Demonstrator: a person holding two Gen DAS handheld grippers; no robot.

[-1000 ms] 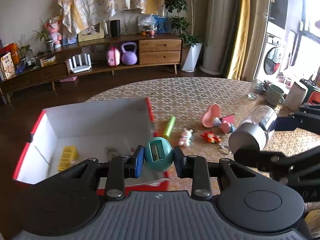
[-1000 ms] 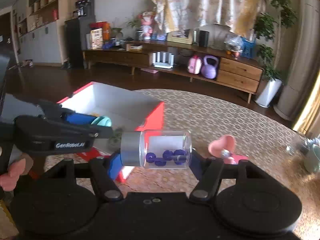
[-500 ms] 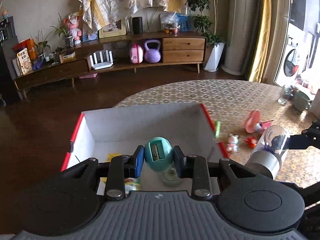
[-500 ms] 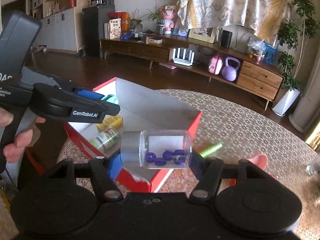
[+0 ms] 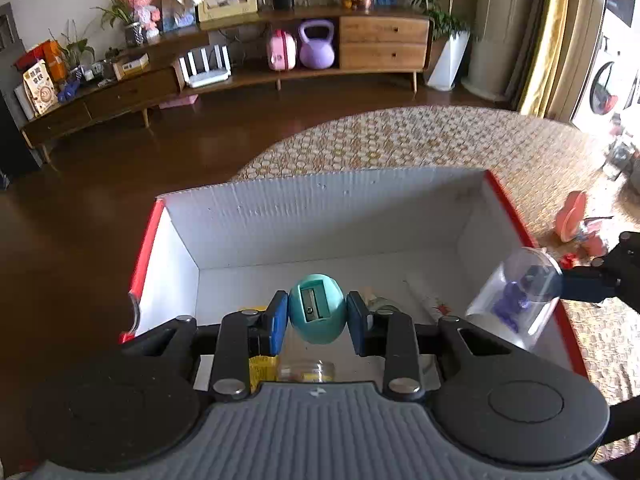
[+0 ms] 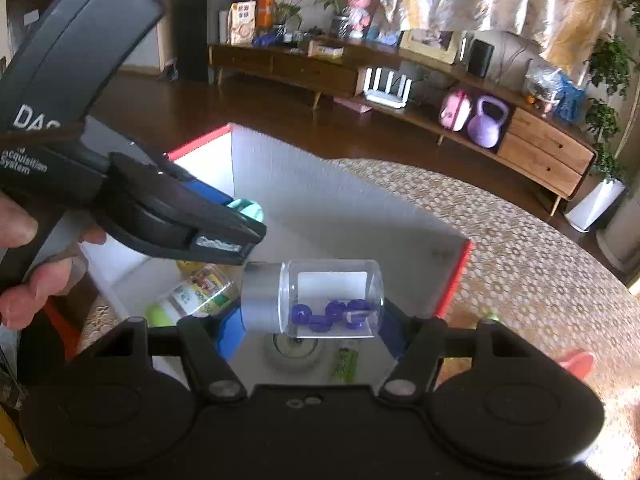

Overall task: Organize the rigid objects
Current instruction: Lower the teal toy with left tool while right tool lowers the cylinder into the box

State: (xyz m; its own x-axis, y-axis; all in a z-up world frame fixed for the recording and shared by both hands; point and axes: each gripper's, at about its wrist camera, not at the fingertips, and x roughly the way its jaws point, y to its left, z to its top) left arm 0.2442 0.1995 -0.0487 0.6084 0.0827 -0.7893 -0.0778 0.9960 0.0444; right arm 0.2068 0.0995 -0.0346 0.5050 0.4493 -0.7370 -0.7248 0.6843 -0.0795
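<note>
Your left gripper point(image 5: 317, 316) pinches the teal sharpener point(image 5: 317, 308) above the box point(image 5: 340, 216). Your right gripper point(image 6: 310, 324) clamps the clear jar point(image 6: 320, 298) there too.

A round tabletop point(image 5: 400, 140) covered with a gold-and-white patterned cloth carries an open cardboard box point(image 5: 320, 216), white inside with red outer edges, set at its near edge. To the right of the box, a pink heart-shaped toy point(image 5: 570, 216) and a small red piece point(image 5: 567, 259) lie on the cloth.
</note>
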